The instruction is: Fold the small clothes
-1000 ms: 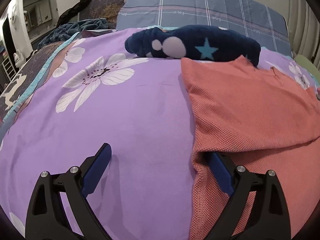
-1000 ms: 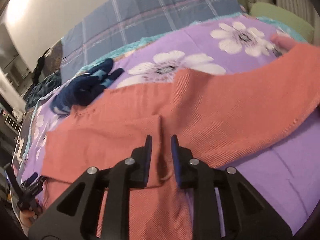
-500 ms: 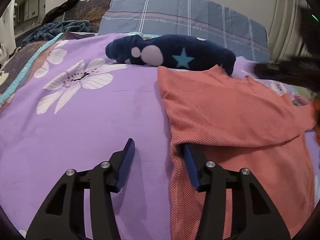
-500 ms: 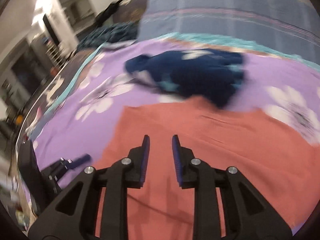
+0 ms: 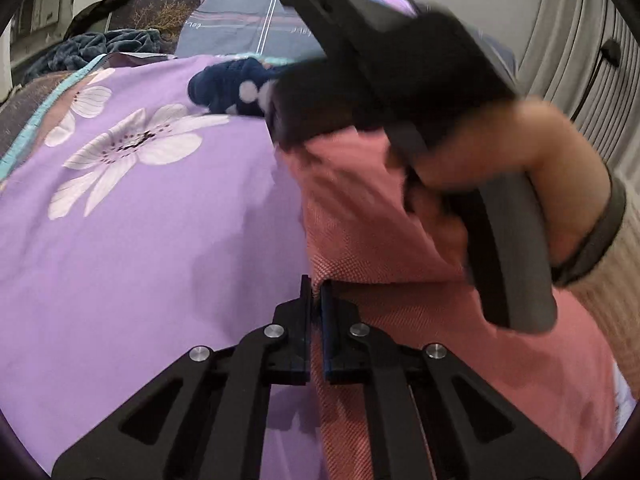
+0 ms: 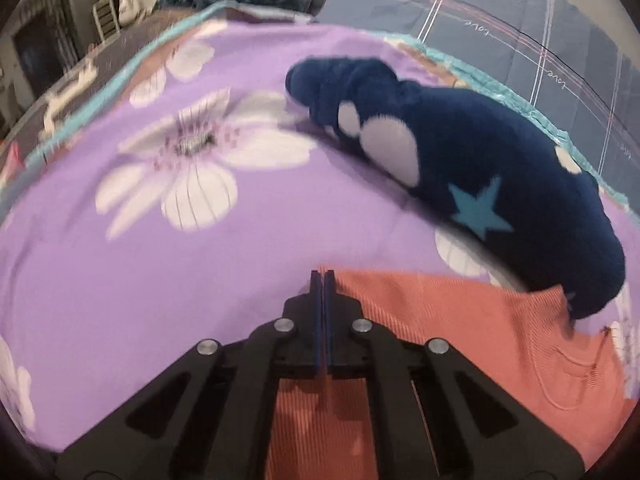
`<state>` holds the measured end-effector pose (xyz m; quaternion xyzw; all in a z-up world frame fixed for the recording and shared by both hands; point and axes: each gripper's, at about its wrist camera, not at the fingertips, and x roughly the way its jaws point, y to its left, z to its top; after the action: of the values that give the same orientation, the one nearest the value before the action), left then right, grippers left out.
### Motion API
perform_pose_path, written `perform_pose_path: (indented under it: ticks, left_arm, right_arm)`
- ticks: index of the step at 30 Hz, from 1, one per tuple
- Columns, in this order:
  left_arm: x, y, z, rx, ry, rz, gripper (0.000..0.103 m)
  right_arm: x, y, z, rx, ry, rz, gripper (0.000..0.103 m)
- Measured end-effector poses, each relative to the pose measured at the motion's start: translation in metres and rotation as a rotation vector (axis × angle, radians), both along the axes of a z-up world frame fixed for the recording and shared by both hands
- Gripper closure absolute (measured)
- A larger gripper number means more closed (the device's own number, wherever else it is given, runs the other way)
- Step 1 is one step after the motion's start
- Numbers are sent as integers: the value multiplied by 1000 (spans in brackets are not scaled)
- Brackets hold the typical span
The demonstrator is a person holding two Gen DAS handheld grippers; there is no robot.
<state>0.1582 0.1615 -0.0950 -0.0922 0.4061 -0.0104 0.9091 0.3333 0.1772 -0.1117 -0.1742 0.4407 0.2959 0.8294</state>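
Observation:
A coral knit garment (image 5: pixel 360 220) lies partly folded on the purple flowered sheet (image 5: pixel 140 240). My left gripper (image 5: pixel 316 285) is shut on the garment's left edge, near the end of a fold. My right gripper (image 6: pixel 323 276) is shut on the far left corner of the same garment (image 6: pixel 460 320). In the left wrist view, the right gripper's black housing (image 5: pixel 380 60) and the hand holding it (image 5: pixel 520 160) hang over that corner and hide much of the cloth. A navy fleece piece (image 6: pixel 460 160) with white spots and a teal star lies just beyond the garment.
The navy fleece piece (image 5: pixel 228 88) touches the coral garment's far edge. A blue plaid quilt (image 6: pixel 500 20) and a dark rumpled blanket (image 5: pixel 92 48) lie at the bed's head. A teal border (image 5: pixel 24 140) marks the sheet's left edge. Curtains (image 5: pixel 580 60) hang at the right.
The left jaws have closed from wide open onto the garment's left edge. The right gripper has swept across the garment to its far left corner, shut there, and come into the left wrist view.

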Motion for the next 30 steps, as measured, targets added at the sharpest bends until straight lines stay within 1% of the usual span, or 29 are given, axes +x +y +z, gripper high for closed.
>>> perform_pose_path:
  ticks: [1,3,5,7,8,9,11,13,14,16,17,18,19,20,21,22,24,25,27,28,29,30]
  left_arm:
    - [-1,-1,-1,18,16,7,99]
    - [-2,0,-2,25,32,7,99]
    - [-4,2,-2,28,36,3,97]
    - [-6,4,-1,29,34,3,94]
    - [-7,6,0,33,31,3,91]
    - [-8,7,1,35,29,5,86]
    - [-10,10,4,36,20,15,81]
    - [-13,15,9,33,7,22,81]
    - [-15,16,13,36,-5,23,81]
    - [-20,18,24,42,-51,24,81]
    - [-24,19,30,34,-78,19,81]
    - [-26,19,35,19,-99,12,81]
    - [-29,17,40,-7,-132,-7,81]
    - [-30,13,43,-19,-150,-26,81]
    - [-31,7,44,-25,-157,-48,81]
    - [-27,-1,41,-21,-142,-71,80]
    - [-13,-14,31,-7,-87,-89,79]
    - [-5,-23,23,4,-48,-96,79]
    - [9,-36,3,51,24,-111,79]
    - [15,-40,-7,84,57,-116,79]
    - [14,-41,-6,97,49,-117,78]
    - [16,-42,-3,110,63,-116,78]
  right_arm:
    - [4,1,0,33,13,-6,102]
    - [9,3,-2,84,34,14,103]
    - [12,5,-7,71,62,18,103]
    - [9,-13,2,120,75,-2,103]
    - [5,-25,9,147,65,-11,102]
    - [-2,-45,20,181,44,-26,101]
    - [-18,-86,37,217,-1,-48,90]
    - [-38,-143,47,243,-52,-86,84]
    - [-48,-180,48,248,-67,-129,84]
    - [-59,-231,41,249,-55,-202,84]
    - [-63,-257,36,253,-39,-245,84]
    - [-67,-289,28,258,-19,-312,83]
    - [-70,-313,21,260,-4,-369,84]
    - [-70,-328,15,265,10,-406,84]
    - [-69,-348,3,272,43,-467,84]
    - [-67,-360,-8,281,75,-502,87]
    - [-65,-369,-23,349,91,-480,87]
    - [-65,-369,-26,358,86,-474,87]
    - [-66,-366,-26,372,80,-488,86]
    - [-67,-366,-25,373,80,-489,82]
    - [-67,-365,-25,373,77,-483,80]
    - [-69,-364,-24,363,67,-474,80]
